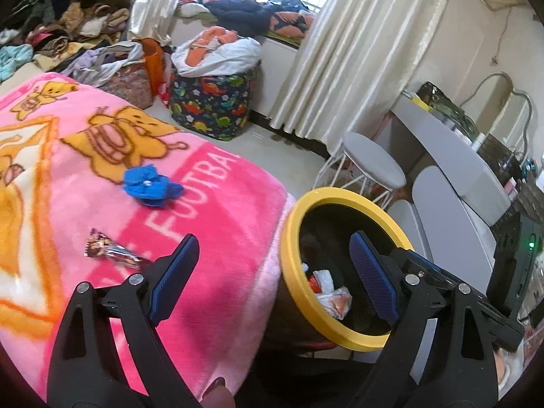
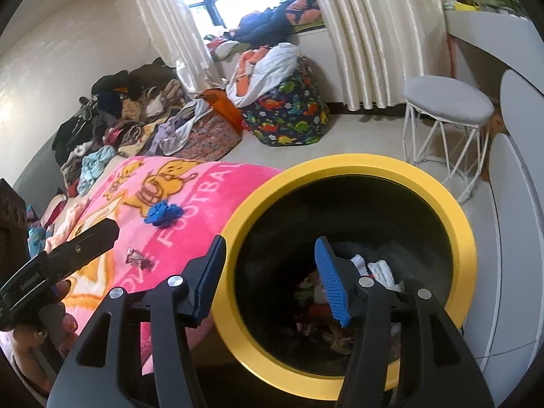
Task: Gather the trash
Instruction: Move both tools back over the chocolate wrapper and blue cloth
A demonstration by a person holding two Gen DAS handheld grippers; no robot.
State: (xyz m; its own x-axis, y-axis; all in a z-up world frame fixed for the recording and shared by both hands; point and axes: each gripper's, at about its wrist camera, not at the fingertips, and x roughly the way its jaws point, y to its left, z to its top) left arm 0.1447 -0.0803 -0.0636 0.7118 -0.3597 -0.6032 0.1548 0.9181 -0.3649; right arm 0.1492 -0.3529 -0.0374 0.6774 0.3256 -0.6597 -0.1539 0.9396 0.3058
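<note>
A black bin with a yellow rim stands beside the bed and holds several pieces of trash. A shiny crumpled wrapper and a blue crumpled piece lie on the pink blanket. My left gripper is open and empty, straddling the blanket edge and the bin rim. My right gripper is open and empty over the bin mouth. The left gripper's body shows at the left of the right wrist view.
A grey stool with white wire legs stands behind the bin. A white desk runs along the right. A dinosaur-print bag and piles of clothes sit beyond the bed.
</note>
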